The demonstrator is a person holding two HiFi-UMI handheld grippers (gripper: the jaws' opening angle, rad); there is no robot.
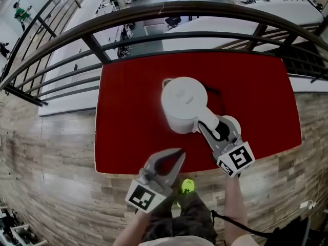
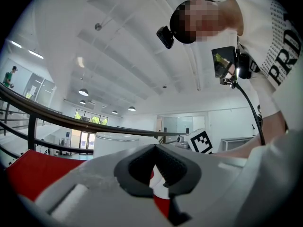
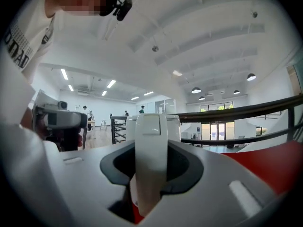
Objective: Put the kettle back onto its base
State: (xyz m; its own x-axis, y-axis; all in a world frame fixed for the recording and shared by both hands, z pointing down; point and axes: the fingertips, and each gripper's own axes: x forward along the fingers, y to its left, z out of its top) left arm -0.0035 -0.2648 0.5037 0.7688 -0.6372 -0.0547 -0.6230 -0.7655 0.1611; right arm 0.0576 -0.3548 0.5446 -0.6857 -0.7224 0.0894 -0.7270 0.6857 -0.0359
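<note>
Table: red rectangular table top (image 1: 256, 101) fills the middle of the head view. A dark curved metal railing (image 1: 154, 14) crosses the frame above it.
Left gripper (image 1: 181, 154) (image 2: 154, 148): lower centre of the head view, over the table's near edge and apart from the kettle. The jaw tips meet with nothing between them.
Kettle: white plastic electric kettle (image 1: 183, 104) (image 2: 116, 143) (image 3: 152, 126) stands upright at frame centre on the table, lid down. Its body hides what is under it, so I cannot tell whether the base is there.
Cord: thin black cord (image 1: 220, 99) lies on the red just right of the kettle.
Right gripper (image 1: 218, 125) (image 3: 151, 145): right of centre. The jaws are partly apart, pads pressed on both sides of the white kettle handle (image 1: 207, 118) (image 3: 150, 174).
</note>
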